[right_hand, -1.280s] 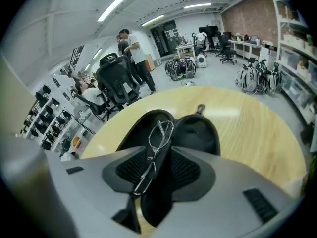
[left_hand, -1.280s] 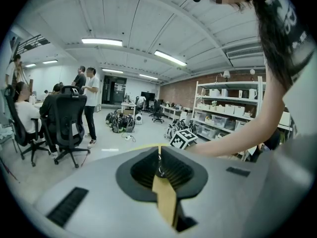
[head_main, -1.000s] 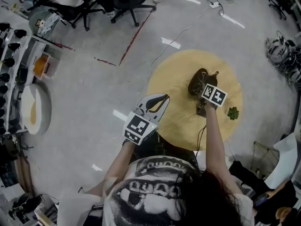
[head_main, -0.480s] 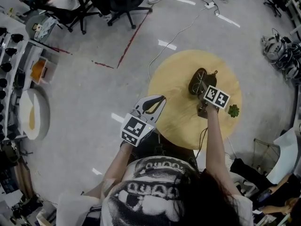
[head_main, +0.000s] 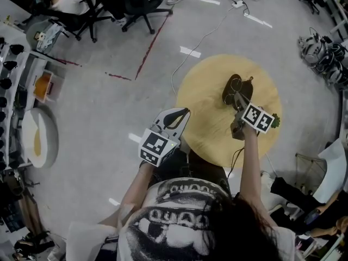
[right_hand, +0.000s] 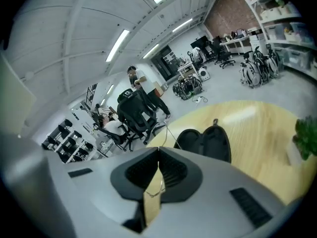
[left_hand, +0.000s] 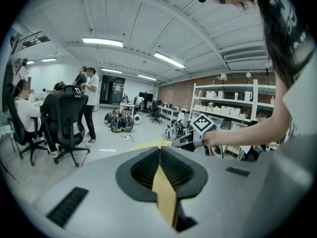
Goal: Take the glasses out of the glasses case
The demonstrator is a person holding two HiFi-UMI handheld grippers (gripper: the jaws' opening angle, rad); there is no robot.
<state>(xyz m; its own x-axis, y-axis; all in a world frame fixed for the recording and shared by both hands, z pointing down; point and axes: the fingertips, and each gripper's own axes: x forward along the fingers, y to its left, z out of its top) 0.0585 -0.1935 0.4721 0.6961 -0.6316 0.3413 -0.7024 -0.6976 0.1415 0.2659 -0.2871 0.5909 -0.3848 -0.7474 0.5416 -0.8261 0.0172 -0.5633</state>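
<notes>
Floor (head_main: 103, 102): grey, with a white cable (head_main: 204, 37) running across it to the round wooden table (head_main: 206, 118). Office chairs (head_main: 136, 1) stand well away, at the far side of the room.

Table: it carries a black glasses case (head_main: 235, 87) and a small green plant (head_main: 275, 120) near its right edge. The two are well apart.

Case: it lies open with both halves spread flat and the dark insides facing up. From the right gripper view I see it just beyond the jaws, resting on the wood. I cannot make out anything inside it.

Left gripper (head_main: 185, 111): I hold it off the left edge of the table with its tips about level with the rim. Its own view shows the jaws brought together with nothing between them. It touches neither the table nor the case.

Right gripper (head_main: 238, 97): it is above the table on the near side of the case and points down at a slant toward it. Its jaws are pressed together.

Glasses (right_hand: 154, 194): only a thin wire part of the frame shows. It is pinched between the right jaws, with a small loop of wire hanging below where the pads meet. The frame is clear of the case and does not touch the table. The lenses are too fine to pick out in any view.
</notes>
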